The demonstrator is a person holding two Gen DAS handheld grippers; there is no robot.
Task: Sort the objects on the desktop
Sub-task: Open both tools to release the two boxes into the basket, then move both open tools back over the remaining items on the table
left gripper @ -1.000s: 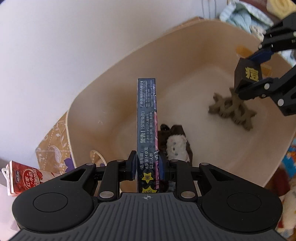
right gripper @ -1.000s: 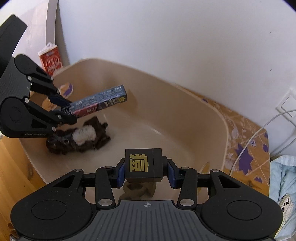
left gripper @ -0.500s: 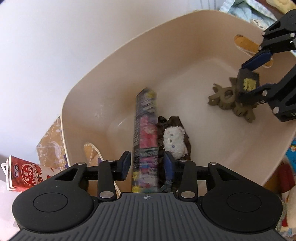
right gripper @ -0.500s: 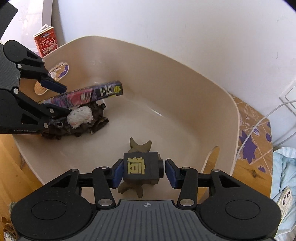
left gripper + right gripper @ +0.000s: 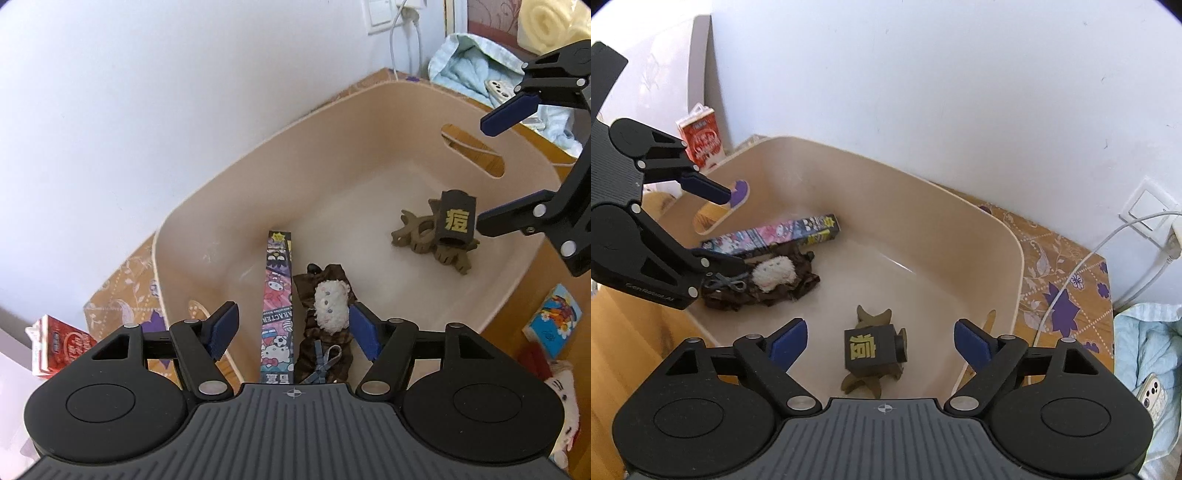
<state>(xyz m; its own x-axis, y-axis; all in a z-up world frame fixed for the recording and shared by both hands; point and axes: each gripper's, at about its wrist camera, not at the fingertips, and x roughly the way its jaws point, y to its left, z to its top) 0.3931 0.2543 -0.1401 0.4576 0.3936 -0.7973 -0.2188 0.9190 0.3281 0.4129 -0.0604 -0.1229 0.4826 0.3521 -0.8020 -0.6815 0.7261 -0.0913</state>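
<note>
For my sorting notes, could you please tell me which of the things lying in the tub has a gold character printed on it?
The black cube, resting on the brown antler-shaped piece. The long cartoon box and plush toy carry no such mark.

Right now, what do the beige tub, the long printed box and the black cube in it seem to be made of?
Tub: likely moulded plastic, smooth with a soft sheen, rounded corners and cut-out handles.
Long printed box: probably thin glossy cardboard, with sharp folded edges and colour cartoon print.
Black cube: matte black with a gold character and crisp edges; card or plastic, I cannot tell.

The white plush toy [image 5: 561, 398] and phone [image 5: 1152, 393] are cut off by picture edges.
</note>
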